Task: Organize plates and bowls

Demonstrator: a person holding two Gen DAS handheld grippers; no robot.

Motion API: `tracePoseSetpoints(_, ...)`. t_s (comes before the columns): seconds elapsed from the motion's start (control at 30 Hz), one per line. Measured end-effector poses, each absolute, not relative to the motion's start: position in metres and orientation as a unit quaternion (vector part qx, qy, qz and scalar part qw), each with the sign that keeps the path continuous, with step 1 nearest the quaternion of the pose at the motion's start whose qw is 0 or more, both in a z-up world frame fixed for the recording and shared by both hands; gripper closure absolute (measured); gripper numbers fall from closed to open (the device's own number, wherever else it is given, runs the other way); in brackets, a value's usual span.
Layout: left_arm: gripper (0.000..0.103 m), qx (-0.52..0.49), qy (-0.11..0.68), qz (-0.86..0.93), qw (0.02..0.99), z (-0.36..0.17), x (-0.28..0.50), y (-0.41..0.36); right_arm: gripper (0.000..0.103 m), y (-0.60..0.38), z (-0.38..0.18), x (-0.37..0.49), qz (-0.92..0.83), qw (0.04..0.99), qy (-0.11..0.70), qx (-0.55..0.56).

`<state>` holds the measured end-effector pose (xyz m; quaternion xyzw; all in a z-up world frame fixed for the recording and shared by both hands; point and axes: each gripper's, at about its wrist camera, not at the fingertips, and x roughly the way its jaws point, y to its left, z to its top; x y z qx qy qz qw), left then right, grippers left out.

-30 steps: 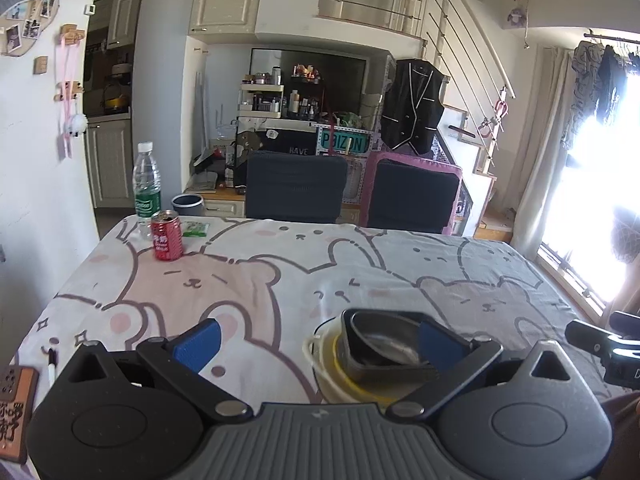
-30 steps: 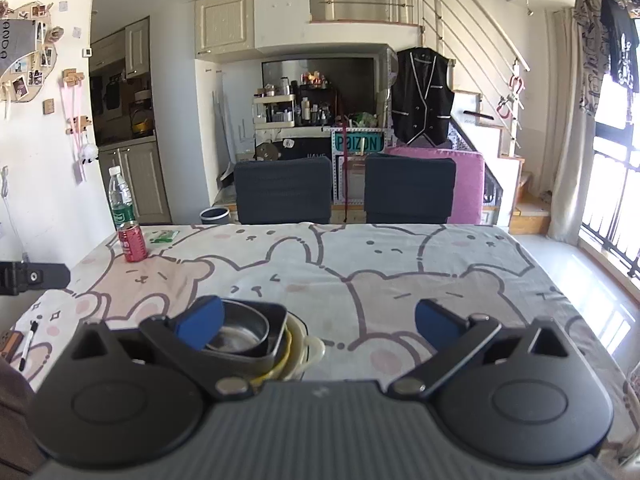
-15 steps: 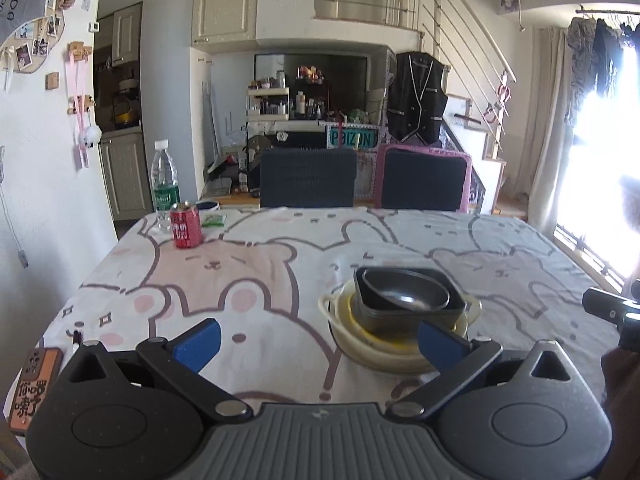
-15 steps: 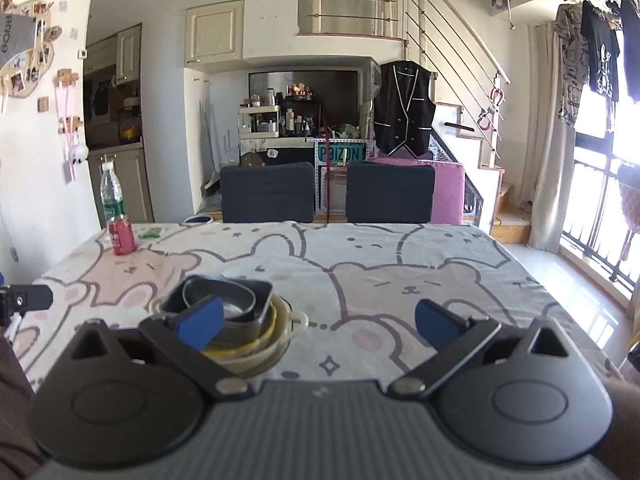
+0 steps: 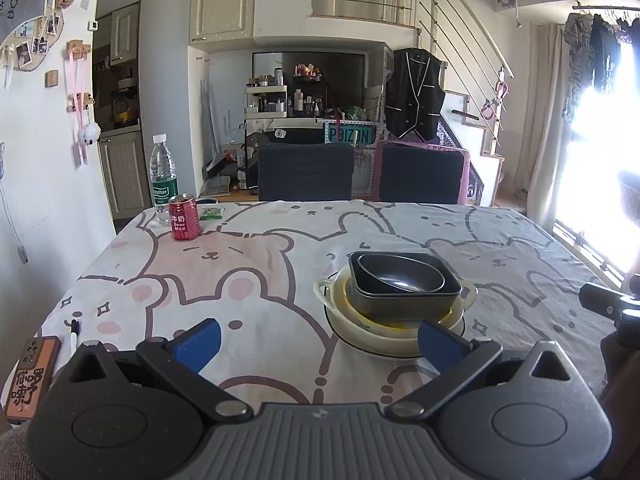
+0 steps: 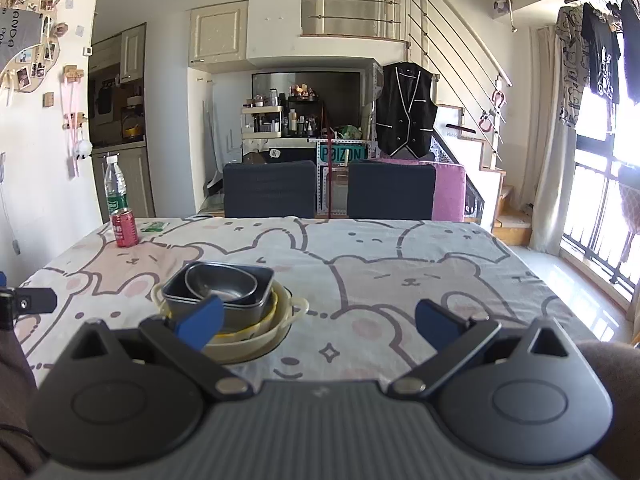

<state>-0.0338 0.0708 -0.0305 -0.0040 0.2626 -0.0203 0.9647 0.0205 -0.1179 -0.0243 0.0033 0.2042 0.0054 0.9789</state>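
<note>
**Dishes stacked, both grippers hanging clear**

The left gripper (image 5: 316, 340) is hovering over the near edge of the surface (image 5: 256, 280) with its blue fingers (image 5: 198, 344) spread wide and nothing between them. The right gripper (image 6: 318, 322) is doing the same, its fingers (image 6: 436, 324) standing far apart and empty.

The stack (image 5: 396, 304) is sitting on the bear-print cloth, right of centre in the left view and left of centre in the right view (image 6: 230, 304). At the bottom a plate (image 5: 340, 330) is lying flat; a cream bowl (image 5: 468, 294) with small side handles is resting on it, with a yellow rim showing inside. A dark square pan (image 5: 400, 304) is sitting in that, and a dark oval bowl (image 5: 400, 278) is lying tilted in the pan. Neither gripper is touching the stack.

At the far left corner a red can (image 5: 184, 223) is standing just in front of a water bottle (image 5: 163, 178). A phone (image 5: 30, 378) and a pen (image 5: 74, 334) are lying at the near left edge.
</note>
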Motion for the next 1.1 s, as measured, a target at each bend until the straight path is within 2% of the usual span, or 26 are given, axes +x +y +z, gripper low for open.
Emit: tracePoseSetpoints(1.1,0.000,0.000,0.262,-0.022,0.965,-0.0303,-0.0333,0.0689,0.000,-0.1167,-0.0257,0.0206,0.000,0.979,0.206,0.007)
